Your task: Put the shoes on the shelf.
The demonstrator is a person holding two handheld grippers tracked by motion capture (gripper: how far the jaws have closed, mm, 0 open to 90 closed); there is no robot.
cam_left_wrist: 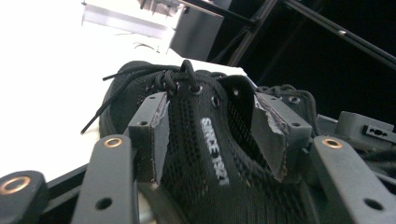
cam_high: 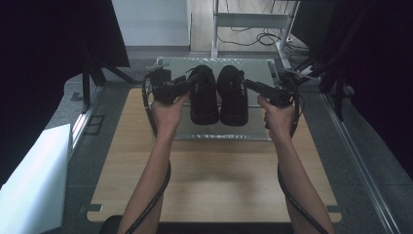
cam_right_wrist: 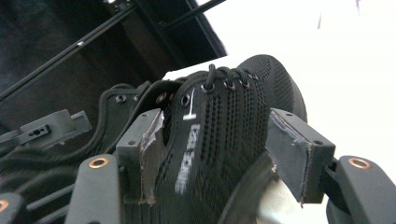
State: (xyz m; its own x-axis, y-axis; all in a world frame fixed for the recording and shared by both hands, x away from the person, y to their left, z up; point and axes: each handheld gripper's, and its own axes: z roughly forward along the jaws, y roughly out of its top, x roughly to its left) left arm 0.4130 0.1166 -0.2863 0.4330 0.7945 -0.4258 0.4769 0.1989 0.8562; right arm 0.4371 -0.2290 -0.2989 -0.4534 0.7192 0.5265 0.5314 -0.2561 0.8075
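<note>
Table [cam_high: 209, 185]: light wood top. Your forearms come in from the near edge, well apart.
Tray [cam_high: 221, 132]: shiny metal, lying on the far half of the table with both shoes on it.
Left shoe [cam_high: 203, 95]: black mesh, laced, toe pointing away from you. It sits just beside its partner on the tray.
Right shoe [cam_high: 233, 96]: same make, parallel to the left one, toe also away.
Left gripper [cam_high: 186, 84]: you hold it at the left shoe's outer side. In the left gripper view its jaws straddle the shoe's [cam_left_wrist: 219, 154] collar: one pad lies against the mesh and the other stands inside the opening, clear of the fabric. Spread, not pinching.
Right gripper [cam_high: 251, 85]: mirrored on the right shoe [cam_right_wrist: 219, 130]. Its inner pad touches the mesh and its outer pad stands off. Spread, with the shoe between the jaws.
</note>
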